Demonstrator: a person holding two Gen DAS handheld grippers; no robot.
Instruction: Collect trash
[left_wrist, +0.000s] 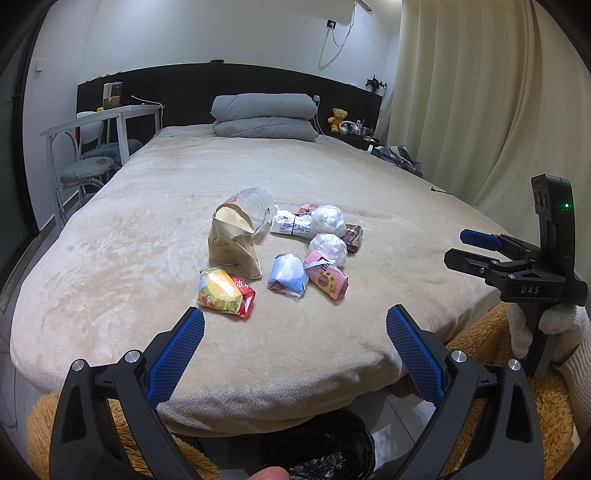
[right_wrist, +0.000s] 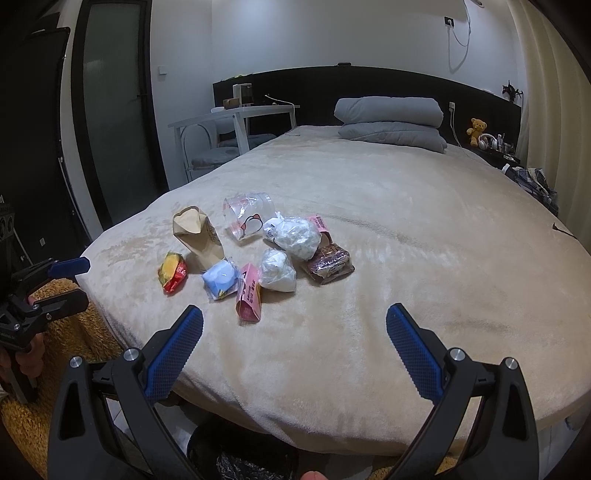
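Observation:
Several pieces of trash lie in a cluster on the bed: a brown paper bag (left_wrist: 232, 243) (right_wrist: 199, 236), a yellow-red snack wrapper (left_wrist: 226, 291) (right_wrist: 173, 276), a blue-white wrapper (left_wrist: 288, 276) (right_wrist: 221, 278), a pink cookie pack (left_wrist: 327, 278) (right_wrist: 249, 293), two white crumpled bags (left_wrist: 328, 247) (right_wrist: 297, 236), a dark brown packet (right_wrist: 328, 264) and a clear plastic bag (left_wrist: 255, 203) (right_wrist: 247, 216). My left gripper (left_wrist: 295, 332) is open and empty, short of the snack wrapper. My right gripper (right_wrist: 294, 332) is open and empty, short of the pink pack. A black-lined bin (left_wrist: 321, 446) (right_wrist: 243, 458) sits below the bed's foot.
The beige bed (left_wrist: 295, 166) (right_wrist: 424, 221) carries a folded grey duvet (left_wrist: 264, 116) at the headboard. A white desk and chairs (left_wrist: 99, 147) stand left. A cream curtain (left_wrist: 480, 92) hangs right. A brown fluffy rug (right_wrist: 70, 325) lies on the floor.

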